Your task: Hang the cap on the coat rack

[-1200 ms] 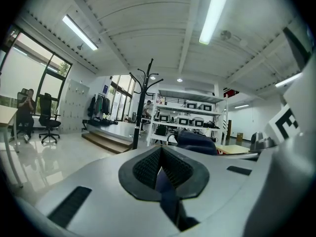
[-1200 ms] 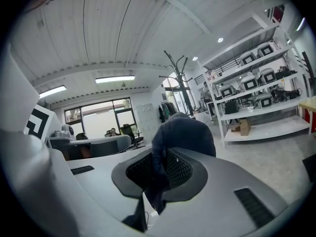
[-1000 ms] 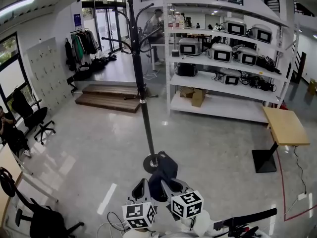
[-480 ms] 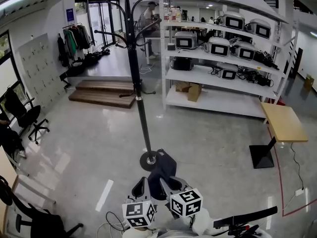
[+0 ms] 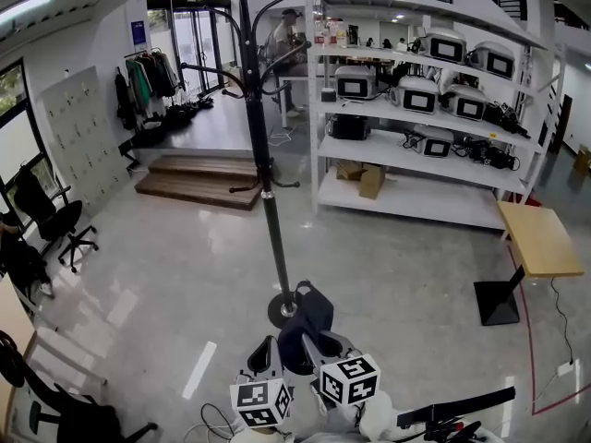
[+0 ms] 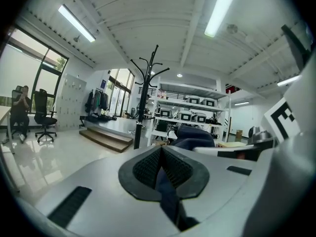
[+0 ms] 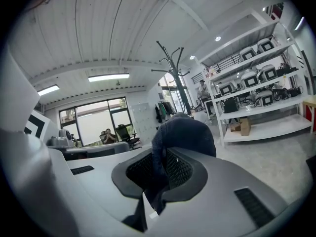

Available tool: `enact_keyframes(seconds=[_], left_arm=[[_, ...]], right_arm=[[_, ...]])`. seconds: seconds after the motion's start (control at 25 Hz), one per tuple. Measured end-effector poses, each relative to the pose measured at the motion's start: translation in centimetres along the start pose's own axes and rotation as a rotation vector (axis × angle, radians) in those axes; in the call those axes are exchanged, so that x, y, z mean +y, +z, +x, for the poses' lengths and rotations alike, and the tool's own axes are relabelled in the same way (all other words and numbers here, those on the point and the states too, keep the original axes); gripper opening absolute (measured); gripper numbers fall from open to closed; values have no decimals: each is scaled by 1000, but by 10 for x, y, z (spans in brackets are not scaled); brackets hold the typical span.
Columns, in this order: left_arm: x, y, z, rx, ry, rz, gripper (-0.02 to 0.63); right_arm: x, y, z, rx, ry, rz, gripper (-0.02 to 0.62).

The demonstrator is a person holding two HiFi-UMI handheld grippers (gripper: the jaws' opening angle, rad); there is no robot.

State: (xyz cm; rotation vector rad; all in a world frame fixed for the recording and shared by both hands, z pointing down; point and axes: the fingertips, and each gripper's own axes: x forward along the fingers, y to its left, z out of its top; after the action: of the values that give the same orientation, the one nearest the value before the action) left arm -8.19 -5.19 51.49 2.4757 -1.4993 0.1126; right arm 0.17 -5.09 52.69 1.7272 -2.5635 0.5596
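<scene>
A dark navy cap [image 5: 306,323] hangs between my two grippers at the bottom of the head view. My left gripper [image 5: 267,352] is shut on a fold of its fabric, and my right gripper [image 5: 318,349] is shut on its other edge. In the left gripper view the blue cloth runs between the pads of the left gripper [image 6: 161,174], with the cap's crown [image 6: 195,134] to the right. In the right gripper view the cap [image 7: 183,132] bulges above the right gripper [image 7: 159,176]. The black coat rack [image 5: 267,192] stands just ahead, its hooks high above the cap.
The rack's round base [image 5: 282,311] sits on the pale polished floor just past the cap. White shelves [image 5: 416,146] with machines fill the back right. A small wooden table [image 5: 539,238] stands at right, office chairs [image 5: 55,218] at left, and wooden steps [image 5: 199,178] lie behind.
The view has swayed slightly and the rack has shifted a little in the picture. Both grippers keep the same hold on the cap, close to the rack's base.
</scene>
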Motion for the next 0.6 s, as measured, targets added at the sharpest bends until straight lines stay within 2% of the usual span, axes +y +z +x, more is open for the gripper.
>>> enact_keyframes(seconds=[0.6], left_arm=[[23,21,77,3,37,-4,3]], right_arm=[[-35,37,70,-10,46,-32,43]])
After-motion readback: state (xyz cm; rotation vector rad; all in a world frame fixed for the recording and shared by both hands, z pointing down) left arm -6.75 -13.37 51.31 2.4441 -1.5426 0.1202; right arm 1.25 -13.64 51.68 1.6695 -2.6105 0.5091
